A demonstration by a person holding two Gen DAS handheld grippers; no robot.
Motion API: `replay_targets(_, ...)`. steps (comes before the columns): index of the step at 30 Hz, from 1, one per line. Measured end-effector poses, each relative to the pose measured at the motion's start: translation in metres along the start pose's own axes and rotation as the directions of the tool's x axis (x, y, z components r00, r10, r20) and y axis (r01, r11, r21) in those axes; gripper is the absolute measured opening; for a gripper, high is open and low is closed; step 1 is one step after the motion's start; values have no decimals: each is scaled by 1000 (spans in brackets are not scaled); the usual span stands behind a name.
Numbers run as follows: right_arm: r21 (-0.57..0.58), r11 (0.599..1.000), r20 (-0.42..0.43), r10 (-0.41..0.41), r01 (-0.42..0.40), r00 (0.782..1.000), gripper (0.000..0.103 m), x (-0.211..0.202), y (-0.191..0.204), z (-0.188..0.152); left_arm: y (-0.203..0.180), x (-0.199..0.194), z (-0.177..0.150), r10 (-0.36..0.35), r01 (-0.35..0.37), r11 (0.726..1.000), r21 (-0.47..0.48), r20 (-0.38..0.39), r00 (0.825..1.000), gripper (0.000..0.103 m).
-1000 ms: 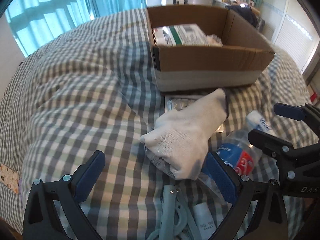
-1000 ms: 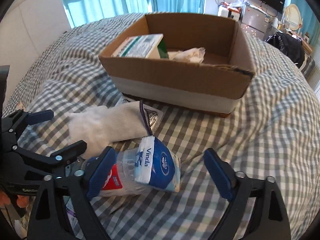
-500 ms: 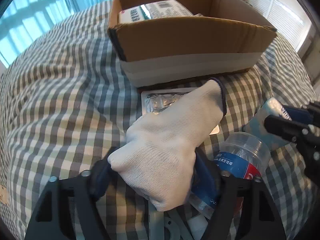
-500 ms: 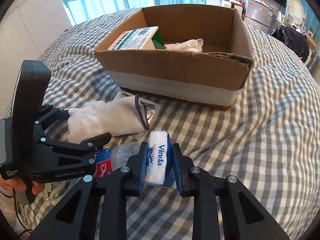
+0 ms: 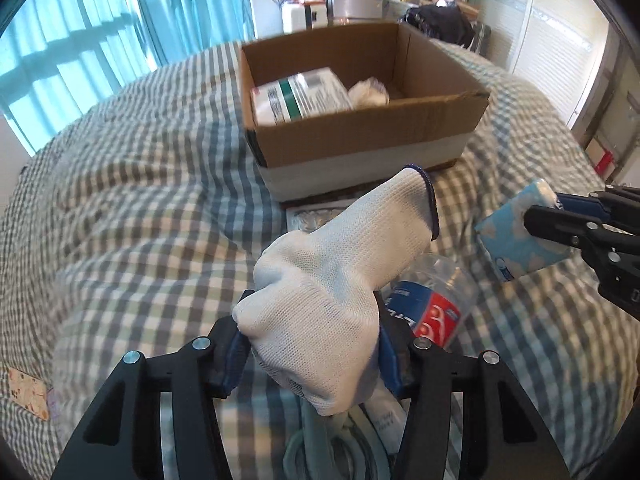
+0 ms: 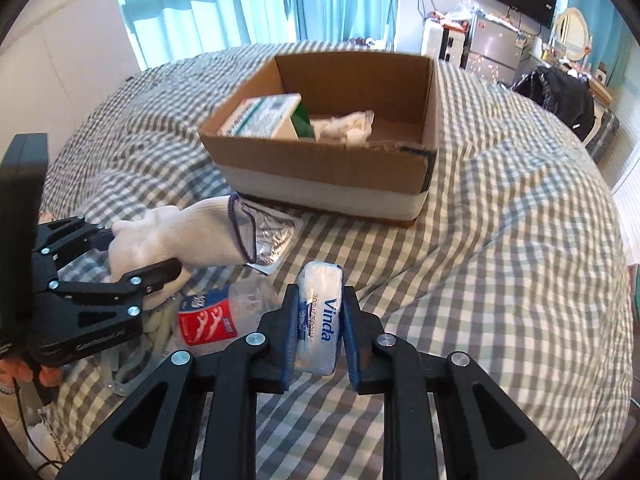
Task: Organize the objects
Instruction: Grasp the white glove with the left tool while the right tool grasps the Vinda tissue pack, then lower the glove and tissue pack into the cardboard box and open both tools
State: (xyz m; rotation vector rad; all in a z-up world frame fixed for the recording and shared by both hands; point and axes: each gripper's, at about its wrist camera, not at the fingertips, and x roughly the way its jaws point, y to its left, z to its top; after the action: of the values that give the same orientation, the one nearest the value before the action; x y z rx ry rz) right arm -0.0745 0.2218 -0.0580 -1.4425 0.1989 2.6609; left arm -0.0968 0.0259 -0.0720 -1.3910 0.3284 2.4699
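Note:
My left gripper [image 5: 312,356] is shut on a white knit glove [image 5: 340,276] and holds it above the checked bedspread; the glove also shows in the right wrist view [image 6: 184,236]. My right gripper [image 6: 318,332] is shut on a blue Vinda tissue pack [image 6: 320,316], lifted off the bed; the pack shows at the right of the left wrist view [image 5: 520,236]. An open cardboard box [image 6: 328,176] stands beyond, holding a green-and-white carton [image 6: 264,116] and a white crumpled item [image 6: 344,124].
A clear plastic bottle with a red and blue label [image 6: 220,312] lies on the bed between the grippers. A silver foil blister sheet [image 6: 268,232] lies in front of the box. White cords [image 6: 128,364] lie at lower left. Curtains and furniture stand behind.
Both grippers closed from open: the left on the glove, the right on the tissue pack. Both objects have been lifted off the bed, and the views have pulled up and back.

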Motion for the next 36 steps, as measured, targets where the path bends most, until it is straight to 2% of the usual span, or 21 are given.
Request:
replay_targets(6,-22,1000,60,-8,9,998,20,-35,11,5,7,-34,9,-7,7,1000,-12,65,998,55)
replay_targets(12,-3,999,125,32,-32,992,20,-70,12,19,10,-65,29,-17,20,1000,-18,139,990,55)
replay_targets(22,-23,1000,223,-2,7,975,19,-106,10,75,18,-95,88,-3,9,1000,-23,235,972,55)
replay_targets(29,-43,999,235,-20,31,972,19,-91,5,126,25,-79,142,15,-9,1000,-24,243,970,55)
replay_targets(36,-39,998,212,-35,45,977,19,-45,-15,169,29,-21,189,18,-15,1000,-18,187,982,55)
